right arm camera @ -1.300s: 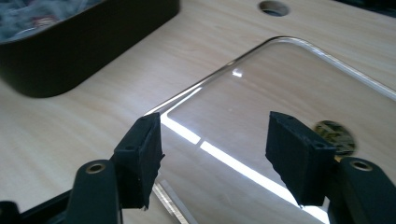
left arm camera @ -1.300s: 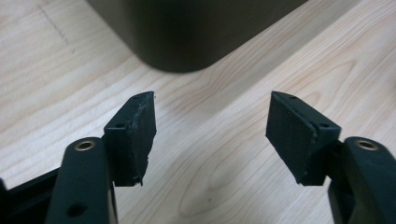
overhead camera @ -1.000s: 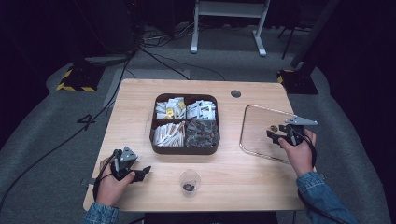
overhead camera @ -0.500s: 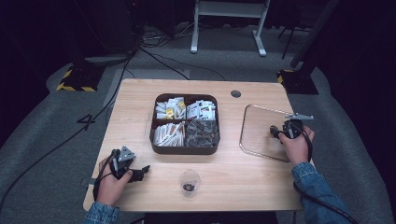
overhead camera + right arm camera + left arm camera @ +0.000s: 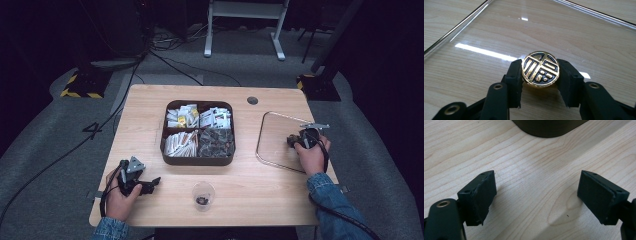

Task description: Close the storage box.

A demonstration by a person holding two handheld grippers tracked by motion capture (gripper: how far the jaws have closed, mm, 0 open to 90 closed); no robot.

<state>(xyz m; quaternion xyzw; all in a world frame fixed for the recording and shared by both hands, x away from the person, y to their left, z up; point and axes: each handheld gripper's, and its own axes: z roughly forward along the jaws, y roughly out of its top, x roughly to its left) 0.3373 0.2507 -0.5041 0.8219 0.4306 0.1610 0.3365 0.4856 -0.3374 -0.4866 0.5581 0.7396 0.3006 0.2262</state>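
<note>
Closing on the gold token (image 5: 540, 69), our right gripper (image 5: 540, 75) has just dropped onto the glass tray (image 5: 599, 37); lifting comes next, while our left gripper (image 5: 536, 197) stays spread.

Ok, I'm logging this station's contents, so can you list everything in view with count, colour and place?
table: one, light wood, centre of the high view
compartment box: one, dark brown, four sections of small packets, table centre
clear tray: one, transparent with a shiny rim, right side of the table
knob: one, round, gold with black pattern, over the clear tray, between the right tongs
plastic cup: one, clear, something small and dark inside, near front edge
table hole: one, grey, far right part of the tabletop
floor cables: several, black, beyond and left of the table
left tongs: black, open over bare wood at front left
right tongs: black, closed on the knob
</note>
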